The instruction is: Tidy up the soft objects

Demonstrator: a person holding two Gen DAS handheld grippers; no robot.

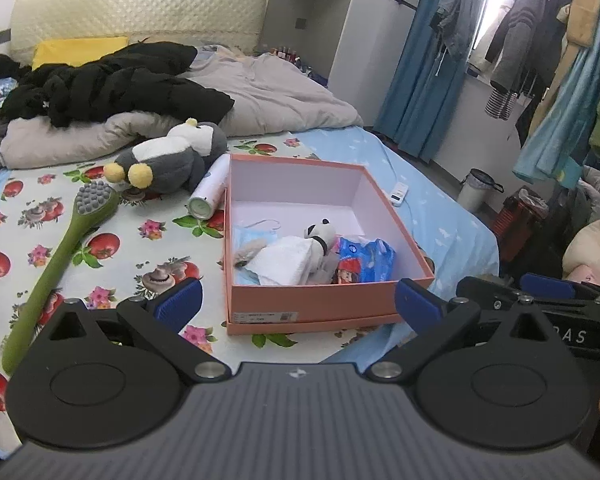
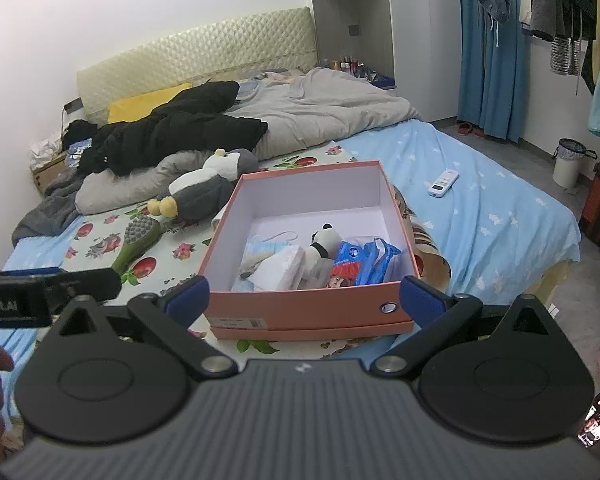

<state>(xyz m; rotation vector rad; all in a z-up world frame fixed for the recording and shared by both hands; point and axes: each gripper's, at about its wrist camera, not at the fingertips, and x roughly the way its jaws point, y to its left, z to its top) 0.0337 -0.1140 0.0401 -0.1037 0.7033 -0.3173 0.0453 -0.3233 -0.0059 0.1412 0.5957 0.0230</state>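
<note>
While both grippers hang over the near edge of the bed (image 2: pixel 480 184), each stands with its blue pads spread as wide as they go and nothing between them: the left gripper (image 1: pixel 298 304) and the right gripper (image 2: pixel 306 300) both frame the near wall of the pink box (image 1: pixel 312 300) without touching it. That open box sits on the flowered sheet (image 1: pixel 148 236), its white inside showing, and the soft things lie gathered in its near half: a small panda plush (image 1: pixel 320 236) leaning over a folded white cloth (image 1: pixel 284 260), a light blue face mask (image 1: pixel 252 236) at the left wall, and a blue tissue pack (image 1: pixel 364 260) at the right wall. Outside the box, just beside its left wall, a white cylinder can (image 1: pixel 208 192) lies on its side, and behind that a large grey and white penguin plush (image 1: pixel 172 156) rests on its back with yellow feet toward the camera. A green long-handled brush (image 1: pixel 56 256) lies diagonally on the sheet, well apart from the box. A white remote (image 2: pixel 444 182) lies on the blue sheet to the right of the box. Farther back, a black jacket (image 1: pixel 112 84) is heaped over a grey duvet (image 1: pixel 276 92), with a yellow pillow (image 1: pixel 76 50) at the headboard.
</note>
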